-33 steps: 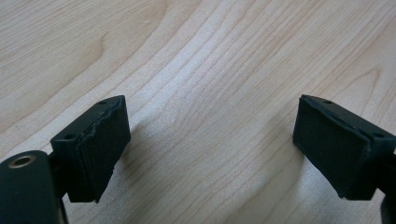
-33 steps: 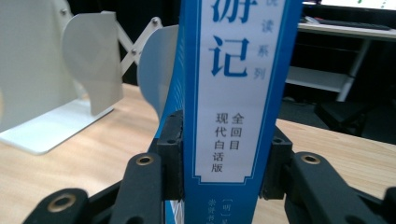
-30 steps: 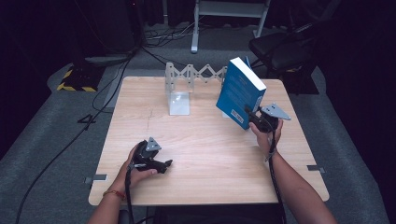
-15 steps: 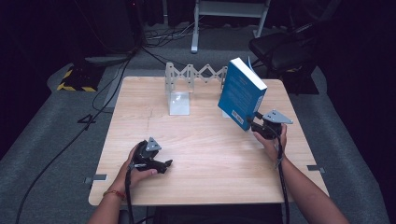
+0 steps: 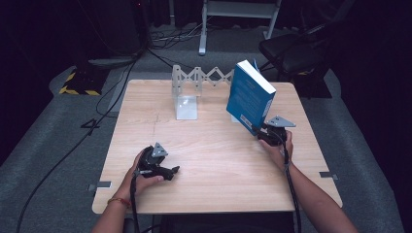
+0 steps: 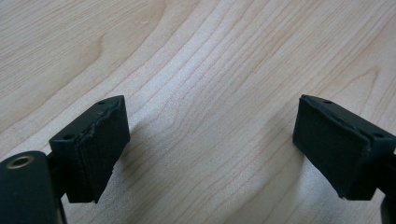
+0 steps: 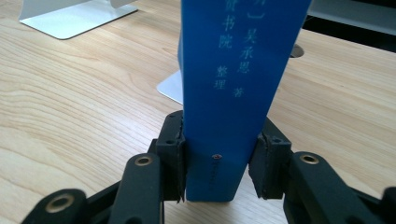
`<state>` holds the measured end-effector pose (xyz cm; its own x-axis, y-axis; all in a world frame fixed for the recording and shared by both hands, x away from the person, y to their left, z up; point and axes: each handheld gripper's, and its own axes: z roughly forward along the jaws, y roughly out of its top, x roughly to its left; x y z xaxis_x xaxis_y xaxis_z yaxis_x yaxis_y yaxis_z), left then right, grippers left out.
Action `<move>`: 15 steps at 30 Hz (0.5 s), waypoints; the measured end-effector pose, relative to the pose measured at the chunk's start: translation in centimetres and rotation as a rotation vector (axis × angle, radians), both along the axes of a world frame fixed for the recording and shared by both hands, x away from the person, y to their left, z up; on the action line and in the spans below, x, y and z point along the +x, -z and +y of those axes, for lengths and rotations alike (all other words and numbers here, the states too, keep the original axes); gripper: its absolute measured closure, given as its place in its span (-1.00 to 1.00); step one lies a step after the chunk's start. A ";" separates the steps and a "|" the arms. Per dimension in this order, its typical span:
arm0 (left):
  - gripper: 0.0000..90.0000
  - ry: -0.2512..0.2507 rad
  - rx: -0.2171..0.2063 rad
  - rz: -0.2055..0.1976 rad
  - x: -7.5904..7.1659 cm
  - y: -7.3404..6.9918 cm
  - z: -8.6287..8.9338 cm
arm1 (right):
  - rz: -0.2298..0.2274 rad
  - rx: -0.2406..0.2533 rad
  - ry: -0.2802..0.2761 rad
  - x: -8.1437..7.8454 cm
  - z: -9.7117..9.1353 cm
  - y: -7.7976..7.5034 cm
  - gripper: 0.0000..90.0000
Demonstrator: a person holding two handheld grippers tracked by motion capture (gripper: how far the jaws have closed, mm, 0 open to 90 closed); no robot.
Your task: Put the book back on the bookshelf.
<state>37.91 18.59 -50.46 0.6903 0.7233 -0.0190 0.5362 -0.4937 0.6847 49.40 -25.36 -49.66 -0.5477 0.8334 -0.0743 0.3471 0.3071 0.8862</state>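
Since the earlier frame our right gripper (image 5: 264, 132) and the blue book (image 5: 250, 95) sit lower and nearer the table (image 5: 214, 160) edge. Its fingers (image 7: 172, 158), closing just now, pinch the book's spine, book tilted above the table. Our left gripper (image 5: 171, 170) rests unmoved, fingers (image 6: 95, 140) spread, holding nothing.

Blue book (image 5: 250, 99), thick softcover, pale printed characters down the spine (image 7: 236, 70). Stands up on a lower corner, tilted, top leaning toward the far side of the desk (image 5: 214, 160). Sits on the right half of the desk, spine facing near-right. Lower spine end clamped between jaws of right gripper (image 5: 265, 132).
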 end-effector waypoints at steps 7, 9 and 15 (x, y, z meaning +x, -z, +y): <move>-0.75 -0.002 -0.003 -0.001 0.0 0.0 -0.1 | 0.005 -0.030 0.030 0.4 1.7 -0.2 0.39; -0.75 -0.002 -0.003 0.000 0.0 0.0 -0.1 | 0.016 -0.019 0.042 0.8 2.2 -0.2 0.39; -0.75 -0.001 -0.003 -0.002 0.0 0.0 -0.1 | 0.040 0.026 0.086 1.3 2.2 -0.2 0.39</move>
